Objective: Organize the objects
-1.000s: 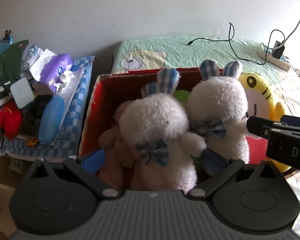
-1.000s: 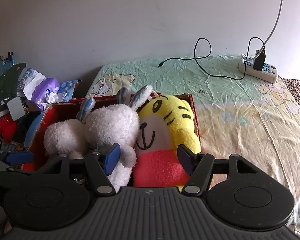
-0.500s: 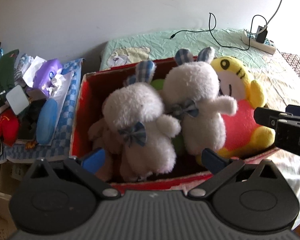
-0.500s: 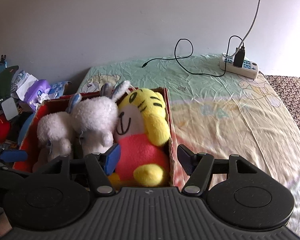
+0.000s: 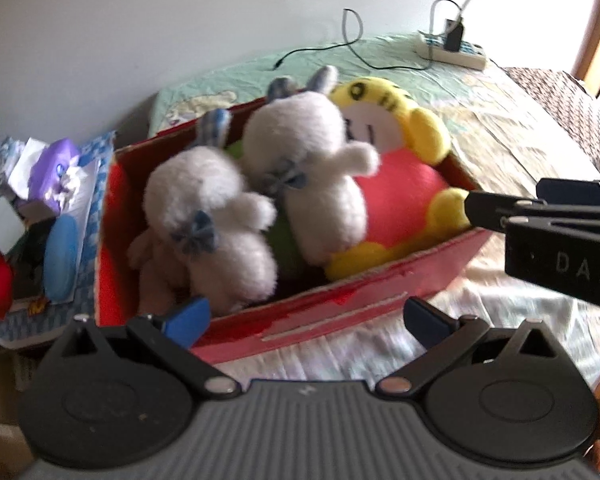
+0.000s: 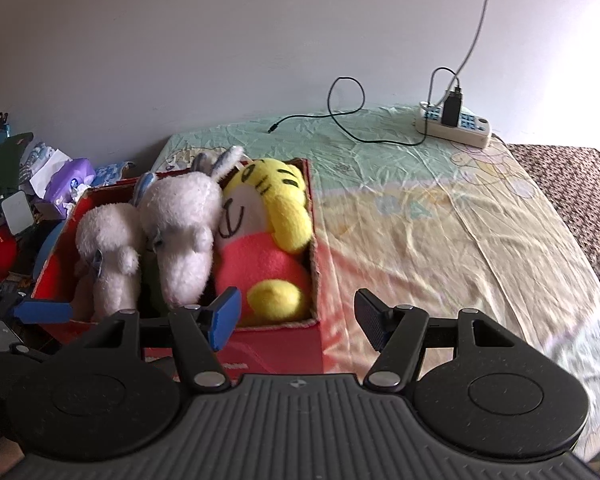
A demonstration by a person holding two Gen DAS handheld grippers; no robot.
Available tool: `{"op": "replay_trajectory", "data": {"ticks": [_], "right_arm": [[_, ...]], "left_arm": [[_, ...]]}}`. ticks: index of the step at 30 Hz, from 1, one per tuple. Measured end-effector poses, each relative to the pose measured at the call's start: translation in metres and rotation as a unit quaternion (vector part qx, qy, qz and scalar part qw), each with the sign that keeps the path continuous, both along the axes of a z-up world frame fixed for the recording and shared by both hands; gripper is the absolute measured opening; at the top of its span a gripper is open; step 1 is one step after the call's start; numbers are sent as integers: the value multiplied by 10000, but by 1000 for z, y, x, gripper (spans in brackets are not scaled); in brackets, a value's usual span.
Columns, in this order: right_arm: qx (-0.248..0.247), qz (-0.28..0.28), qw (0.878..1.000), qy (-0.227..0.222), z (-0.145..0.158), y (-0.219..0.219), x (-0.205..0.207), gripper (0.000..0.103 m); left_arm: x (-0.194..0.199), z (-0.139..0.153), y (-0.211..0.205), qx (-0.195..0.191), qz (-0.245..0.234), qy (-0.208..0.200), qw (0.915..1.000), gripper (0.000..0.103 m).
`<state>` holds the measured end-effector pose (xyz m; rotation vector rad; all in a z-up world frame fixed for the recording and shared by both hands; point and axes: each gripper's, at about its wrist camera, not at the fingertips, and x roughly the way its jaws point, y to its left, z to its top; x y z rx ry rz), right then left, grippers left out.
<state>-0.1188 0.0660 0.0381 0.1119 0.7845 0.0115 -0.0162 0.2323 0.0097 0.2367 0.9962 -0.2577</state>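
The left gripper [image 5: 306, 316] hangs with jaws spread wide and empty at the near wall of the red box [image 5: 364, 300], which sits on the bed [image 6: 440, 216]. Inside lie two white rabbits [image 6: 108, 240] [image 6: 180, 224] side by side, then a yellow tiger [image 6: 268, 232] against the right wall. The right gripper [image 6: 296, 320] is likewise wide apart, holding nothing, over the box's near right corner.
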Motion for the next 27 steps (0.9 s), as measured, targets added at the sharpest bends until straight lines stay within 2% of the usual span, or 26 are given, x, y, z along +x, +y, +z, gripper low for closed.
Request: {"op": "replay_trajectory", "data": {"ticks": [6, 12, 20, 27], "right_arm": [[-37, -68, 10000, 44, -5, -5, -11, 66], [0, -82, 9999, 92, -8, -5, -14, 66], [-4, 162, 9997, 195, -14, 10, -10, 66], [-34, 195, 9994, 284, -19, 16, -10, 66]], "left_arm": [[-6, -4, -10, 45, -238, 34, 9997, 103], [-7, -7, -8, 55, -183, 82, 9998, 103], [-5, -14, 3, 135, -41, 169, 9998, 103], [-5, -21, 7, 167, -153, 261, 9994, 103]]}}
